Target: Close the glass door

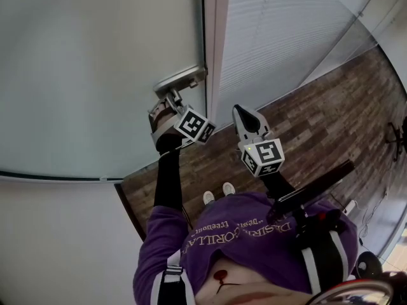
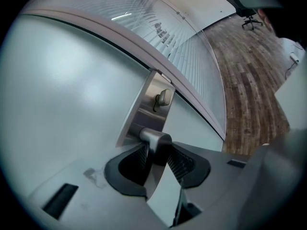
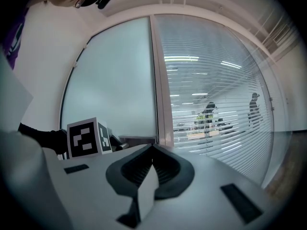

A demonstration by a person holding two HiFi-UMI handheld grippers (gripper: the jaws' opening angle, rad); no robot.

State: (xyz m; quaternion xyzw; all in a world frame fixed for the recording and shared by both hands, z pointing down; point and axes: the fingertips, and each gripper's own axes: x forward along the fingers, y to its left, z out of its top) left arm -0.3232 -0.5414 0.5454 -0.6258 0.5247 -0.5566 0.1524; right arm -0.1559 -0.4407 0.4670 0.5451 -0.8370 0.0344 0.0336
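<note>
The frosted glass door [image 1: 95,75] fills the left of the head view, its edge next to the pale door frame [image 1: 215,43]. A metal handle plate [image 1: 180,79] sits near that edge. My left gripper [image 1: 170,98] reaches up to it. In the left gripper view the jaws are shut on the round metal door handle [image 2: 154,139], below the plate [image 2: 149,104] and its small lock knob [image 2: 164,97]. My right gripper [image 1: 241,113] hangs to the right of the frame, shut with nothing between its pads [image 3: 152,148], apart from the door.
A striped frosted glass wall [image 1: 286,30] runs right of the frame, with figures [image 3: 211,113] dim behind it. A wood-plank floor [image 1: 318,126] lies below. An office chair [image 2: 249,14] stands far off. A white wall [image 1: 57,240] adjoins the door at lower left.
</note>
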